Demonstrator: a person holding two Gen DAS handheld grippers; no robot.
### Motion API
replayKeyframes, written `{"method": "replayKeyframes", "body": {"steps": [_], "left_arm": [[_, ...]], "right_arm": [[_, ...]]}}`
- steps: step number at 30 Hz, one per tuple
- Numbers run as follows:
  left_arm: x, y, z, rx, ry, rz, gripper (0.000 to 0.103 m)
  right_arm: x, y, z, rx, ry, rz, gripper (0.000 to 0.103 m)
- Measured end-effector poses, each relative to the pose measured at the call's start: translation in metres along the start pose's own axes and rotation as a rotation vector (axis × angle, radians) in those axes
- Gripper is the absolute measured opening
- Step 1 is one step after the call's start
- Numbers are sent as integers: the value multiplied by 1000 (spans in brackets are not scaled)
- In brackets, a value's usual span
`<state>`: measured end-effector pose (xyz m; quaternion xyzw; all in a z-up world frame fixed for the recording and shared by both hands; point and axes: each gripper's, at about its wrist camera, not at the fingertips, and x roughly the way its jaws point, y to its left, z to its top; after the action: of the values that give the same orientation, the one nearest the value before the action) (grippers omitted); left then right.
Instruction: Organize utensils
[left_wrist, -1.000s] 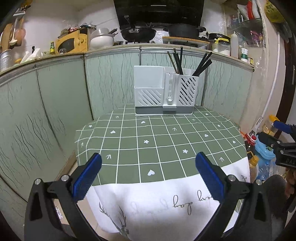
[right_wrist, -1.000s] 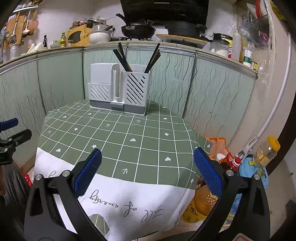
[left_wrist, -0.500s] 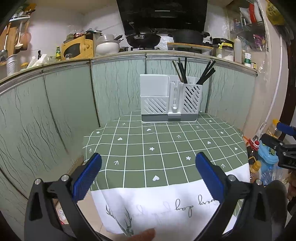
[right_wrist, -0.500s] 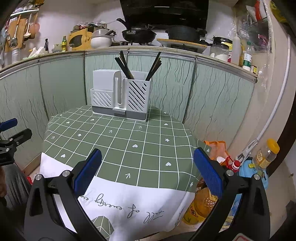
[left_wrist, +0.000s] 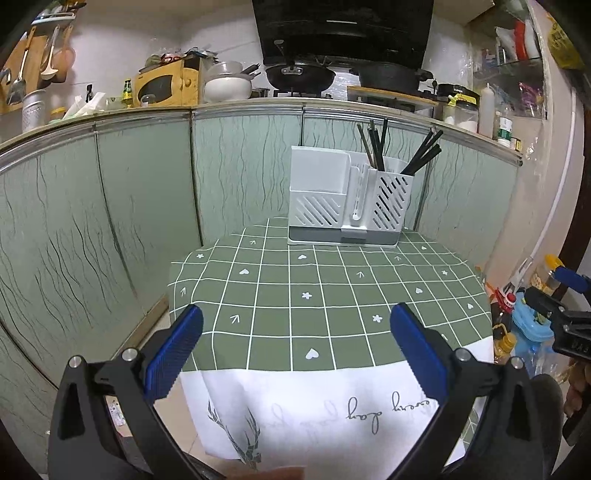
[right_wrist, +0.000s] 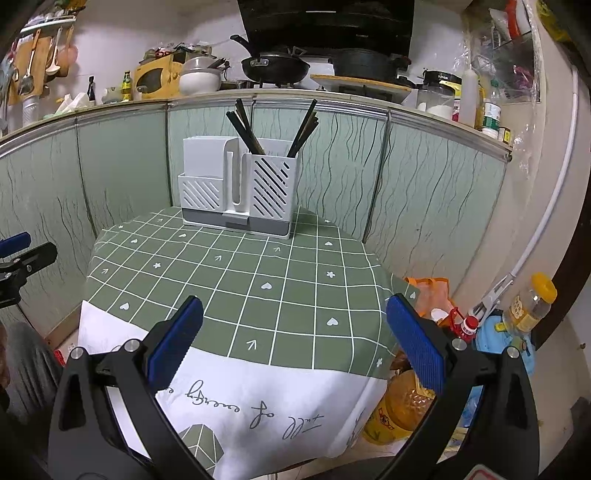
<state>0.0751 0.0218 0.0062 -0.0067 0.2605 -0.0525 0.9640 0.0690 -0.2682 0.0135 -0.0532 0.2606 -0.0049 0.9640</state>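
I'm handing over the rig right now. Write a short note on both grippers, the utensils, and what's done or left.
Left gripper: open, empty, at the table's near edge.
Right gripper: open, empty, likewise.
White slotted plastic utensil holder stands at the far end of the green checked tablecloth.
Dark chopsticks all stand in its right compartment; left compartment looks empty.
Done: no utensils lie loose on the cloth.
Left: nothing visible to sort; confirm before stopping.

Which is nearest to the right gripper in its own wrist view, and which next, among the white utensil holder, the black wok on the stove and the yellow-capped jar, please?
From the right gripper:
1. Yellow-capped jar, low on the right, beside the table.
2. White utensil holder, at the table's far edge.
3. Black wok, on the counter behind.
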Motion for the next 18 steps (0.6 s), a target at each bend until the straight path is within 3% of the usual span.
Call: {"method": "replayKeyframes", "body": {"steps": [18], "left_arm": [[1,-6,-5,22,23,-13,98]], "right_arm": [[1,0,-5,0,9,-3,95]]}}
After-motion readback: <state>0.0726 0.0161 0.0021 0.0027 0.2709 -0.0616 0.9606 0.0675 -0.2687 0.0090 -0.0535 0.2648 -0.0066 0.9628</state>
